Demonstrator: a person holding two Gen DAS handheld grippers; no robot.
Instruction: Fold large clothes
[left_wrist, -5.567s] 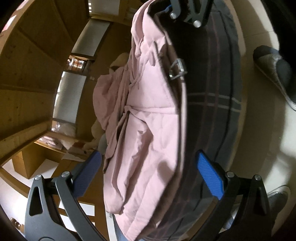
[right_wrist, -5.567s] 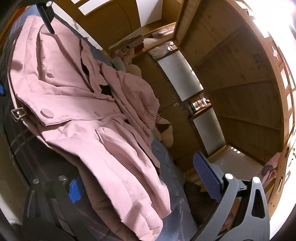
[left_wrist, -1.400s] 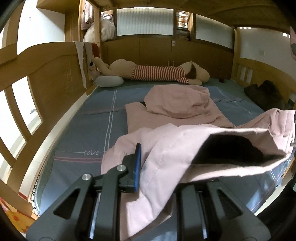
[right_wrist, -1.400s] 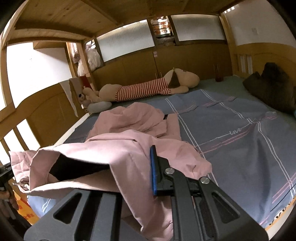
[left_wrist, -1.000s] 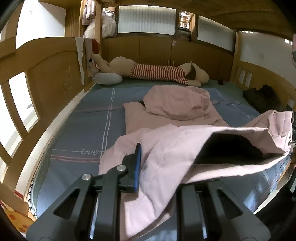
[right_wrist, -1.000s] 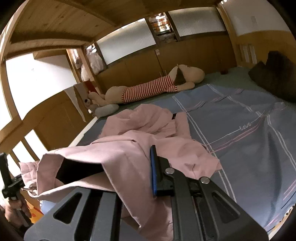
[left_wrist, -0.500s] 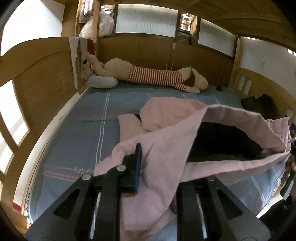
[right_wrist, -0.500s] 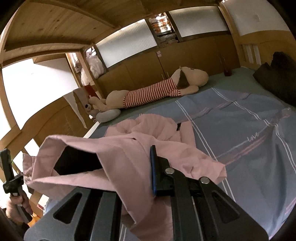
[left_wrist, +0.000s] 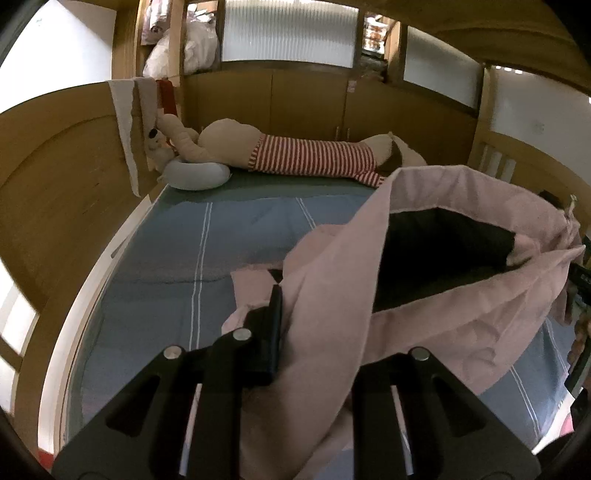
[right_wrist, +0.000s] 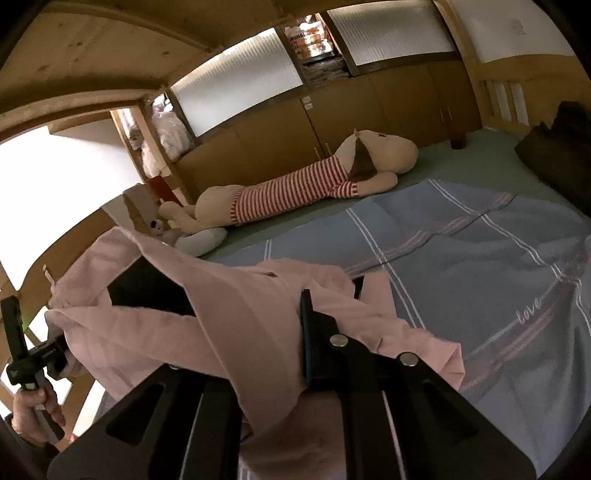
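The left tongs (left_wrist: 314, 332) are pinched on one end of the pink coat (left_wrist: 424, 314), the cloth running out from between their fingers and off to their right; the rest of the coat trails down ahead of them onto the bed (left_wrist: 166, 258). Further right, the right tongs (right_wrist: 266, 332) are likewise clamped on the other end, the held edge stretching away to their left with its dark lining showing. The step in hand looks like carrying the lifted edge over the part lying ahead. To do it well, both tongs should travel forward level and together, keep the span taut so no sag forms, and lay the edge square before letting go. A plush dog (right_wrist: 314, 184) lies well beyond, clear of the fold
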